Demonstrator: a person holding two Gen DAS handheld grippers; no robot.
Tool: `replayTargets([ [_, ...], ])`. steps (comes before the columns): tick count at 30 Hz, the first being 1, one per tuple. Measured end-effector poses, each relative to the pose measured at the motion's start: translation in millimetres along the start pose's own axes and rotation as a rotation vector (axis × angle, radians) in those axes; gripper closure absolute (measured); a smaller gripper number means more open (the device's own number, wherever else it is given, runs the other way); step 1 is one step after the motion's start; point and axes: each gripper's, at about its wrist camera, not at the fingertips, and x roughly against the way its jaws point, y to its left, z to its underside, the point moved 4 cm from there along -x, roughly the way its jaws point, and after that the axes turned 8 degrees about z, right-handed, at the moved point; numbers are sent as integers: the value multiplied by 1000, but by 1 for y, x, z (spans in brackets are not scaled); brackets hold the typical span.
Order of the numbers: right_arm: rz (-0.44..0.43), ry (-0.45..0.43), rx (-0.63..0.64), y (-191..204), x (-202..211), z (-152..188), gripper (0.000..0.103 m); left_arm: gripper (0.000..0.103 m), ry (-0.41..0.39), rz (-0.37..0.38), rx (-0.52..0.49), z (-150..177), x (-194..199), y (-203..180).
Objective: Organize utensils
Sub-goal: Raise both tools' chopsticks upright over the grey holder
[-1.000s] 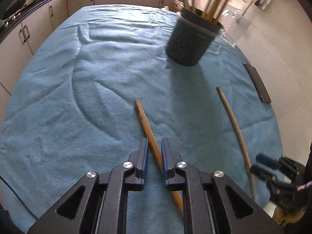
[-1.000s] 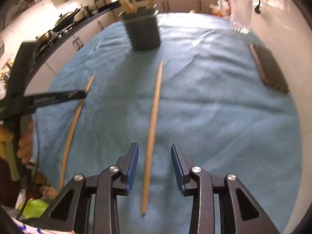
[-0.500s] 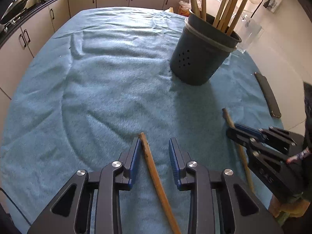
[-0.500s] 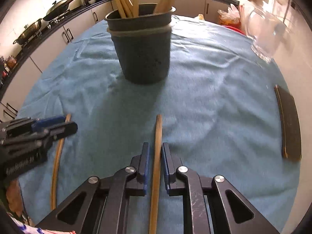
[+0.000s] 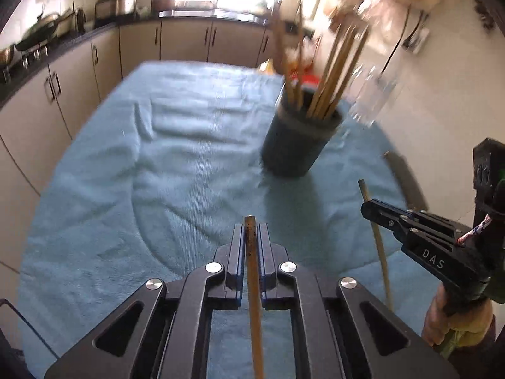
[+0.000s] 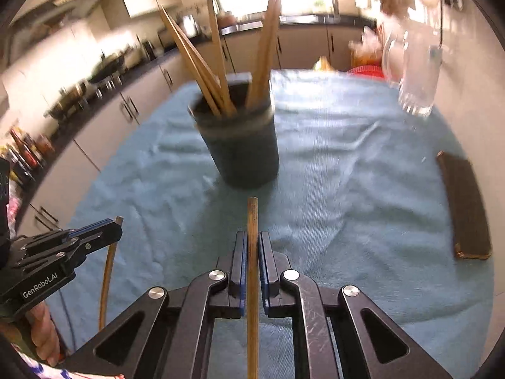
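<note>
Both hand-held grippers, left (image 5: 251, 246) and right (image 6: 252, 252), are pinching thin wooden sticks (image 5: 254, 284) pointing lengthwise at the dark grey cylindrical holder (image 6: 243, 151) ahead; mine on the right is nearer.

Teal-blue towelling cloth (image 6: 363, 189); dark grey utensil holder (image 6: 243, 154); tan wooden sticks (image 6: 252, 268); black grippers (image 5: 251, 237) with blue pads (image 6: 242, 252); beige cabinets (image 5: 186, 41).

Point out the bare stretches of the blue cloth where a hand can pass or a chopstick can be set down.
The widest bare patch of blue cloth runs from the dark holder to the cabinet-side edge. A second lies between the holder and the dark flat board. It is crowded at the near edge, where both claws, left and right, clamp chopsticks, and beside the glass jug.
</note>
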Motion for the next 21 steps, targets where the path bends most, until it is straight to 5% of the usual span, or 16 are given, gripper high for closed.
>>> replayTargets([
  [10, -2, -231, -17, 5, 98, -2, 96, 96, -186, 27, -55, -16, 78, -31],
  [21, -35, -324, -41, 6, 146, 2, 96, 96, -276, 74, -142, -11, 132, -67],
])
